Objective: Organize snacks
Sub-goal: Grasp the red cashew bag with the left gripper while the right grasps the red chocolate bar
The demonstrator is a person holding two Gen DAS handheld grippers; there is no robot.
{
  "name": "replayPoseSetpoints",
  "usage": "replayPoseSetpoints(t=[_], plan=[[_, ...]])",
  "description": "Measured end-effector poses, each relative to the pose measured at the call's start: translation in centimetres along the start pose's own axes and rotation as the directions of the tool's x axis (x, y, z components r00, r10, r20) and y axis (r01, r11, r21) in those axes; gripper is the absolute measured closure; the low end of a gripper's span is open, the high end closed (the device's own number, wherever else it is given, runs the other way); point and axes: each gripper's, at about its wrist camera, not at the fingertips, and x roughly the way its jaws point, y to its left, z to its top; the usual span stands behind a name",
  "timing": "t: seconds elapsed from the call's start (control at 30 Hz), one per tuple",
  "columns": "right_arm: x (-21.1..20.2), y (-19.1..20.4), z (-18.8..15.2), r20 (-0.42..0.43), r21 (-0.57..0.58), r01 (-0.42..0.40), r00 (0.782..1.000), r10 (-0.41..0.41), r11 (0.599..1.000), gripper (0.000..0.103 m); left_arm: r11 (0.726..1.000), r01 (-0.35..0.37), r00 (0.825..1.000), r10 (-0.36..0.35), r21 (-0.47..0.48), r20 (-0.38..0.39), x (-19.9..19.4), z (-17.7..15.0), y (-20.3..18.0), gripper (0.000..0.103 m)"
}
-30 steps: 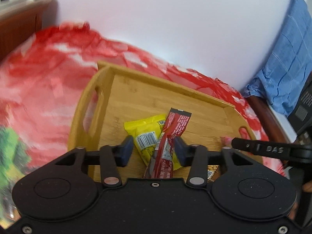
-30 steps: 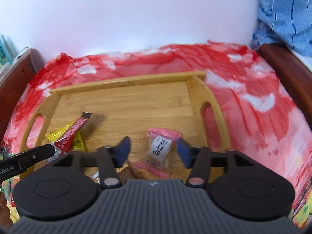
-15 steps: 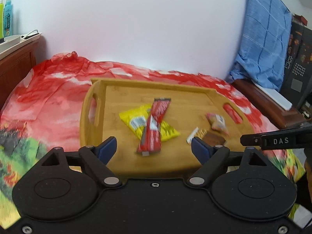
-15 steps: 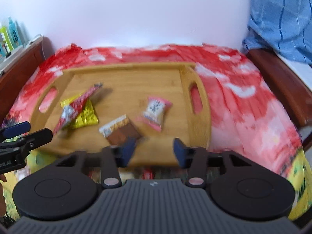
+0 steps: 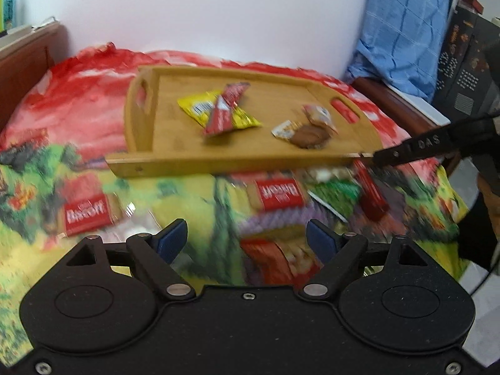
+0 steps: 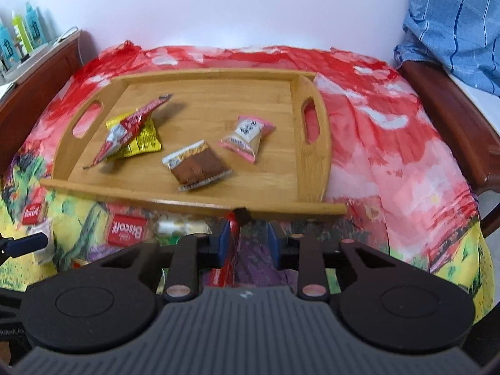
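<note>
A wooden tray lies on the bed. In it are a yellow packet, a red stick packet across it, a brown biscuit pack and a pink-edged packet. Loose snacks lie in front of the tray: two red Biscoff packs and a red stick. My left gripper is open and empty above the loose snacks. My right gripper hangs half-open over a red stick at the tray's front edge.
The bedspread is red at the back and green-yellow in front. A wooden bed frame runs along the right, with blue cloth behind. A shelf with bottles stands at the left.
Both grippers have pulled back from the tray to the loose snacks in front of it. The left one let go of the red stick packet and opened wide. The right jaws narrowed.
</note>
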Motion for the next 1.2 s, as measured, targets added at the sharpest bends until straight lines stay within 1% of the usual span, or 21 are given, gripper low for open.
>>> replayPoseSetpoints(t=[0.07,0.17,0.23,0.3,0.4,0.53,0.57,0.6,0.67,0.73,0.83,0.93,1.0,1.07,1.2], plan=[[0.3,-0.1,-0.3,-0.022,-0.001,-0.007,1.000,0.007,1.000,0.068,1.000,0.012,1.000,-0.012,0.015,-0.012,0.0,-0.3,-0.5,0.021],[0.9,-0.1,-0.6,-0.053,0.004,-0.034,0.998,0.034,0.999,0.069,0.999,0.003,1.000,-0.003,0.042,-0.019,0.1,-0.7,-1.4,0.024],[1.2,0.0,-0.8,-0.069,0.010,-0.059,0.996,0.060,0.998,0.070,0.998,-0.007,1.000,0.008,0.065,-0.020,0.2,-0.9,-2.0,0.027],[1.3,0.3,-0.8,-0.078,0.005,-0.070,0.994,0.071,0.998,0.070,0.996,-0.019,1.000,0.020,0.083,-0.022,0.4,-1.1,-2.3,0.033],[1.8,0.7,-1.0,-0.090,-0.009,-0.069,0.994,0.068,0.998,0.070,0.997,-0.014,0.999,0.017,0.078,-0.037,0.8,-1.3,-2.4,0.035],[2.0,0.7,-0.9,-0.094,-0.001,-0.076,0.993,0.075,0.997,0.069,0.997,0.002,0.999,0.002,0.078,-0.054,1.0,-1.3,-2.6,0.036],[2.1,0.7,-0.9,-0.095,0.003,-0.076,0.993,0.076,0.997,0.068,0.997,0.006,0.998,-0.001,0.080,-0.059,1.0,-1.4,-2.6,0.036],[2.1,0.6,-0.8,-0.097,0.008,-0.079,0.992,0.079,0.997,0.064,0.997,0.011,0.998,-0.006,0.079,-0.064,1.1,-1.5,-2.7,0.036],[2.2,0.5,-0.8,-0.099,0.019,-0.082,0.992,0.084,0.996,0.061,0.997,0.022,0.997,-0.016,0.078,-0.082,1.3,-1.7,-2.7,0.036],[2.3,0.2,-0.8,-0.101,0.039,-0.086,0.991,0.089,0.996,0.053,0.997,0.027,0.996,-0.020,0.078,-0.086,1.4,-1.9,-2.8,0.036],[2.3,-0.4,-0.7,-0.107,0.080,-0.085,0.990,0.093,0.993,0.053,0.996,0.025,0.997,-0.018,0.087,-0.080,1.4,-1.9,-3.0,0.036],[2.2,-0.8,-0.7,-0.102,0.102,-0.066,0.992,0.076,0.993,0.049,0.996,0.044,0.996,-0.038,0.072,-0.084,1.4,-2.0,-2.8,0.043],[2.2,-1.0,-0.7,-0.097,0.101,-0.051,0.993,0.061,0.994,0.047,0.996,0.071,0.993,-0.066,0.050,-0.093,1.4,-1.9,-2.6,0.054],[2.2,-1.1,-0.7,-0.096,0.101,-0.042,0.994,0.052,0.994,0.046,0.995,0.099,0.989,-0.096,0.022,-0.111,1.5,-1.7,-2.4,0.061],[2.4,-0.9,-0.8,-0.102,0.087,-0.049,0.993,0.058,0.995,0.044,0.995,0.085,0.992,-0.079,0.055,-0.097,1.2,-1.8,-2.8,0.062]])
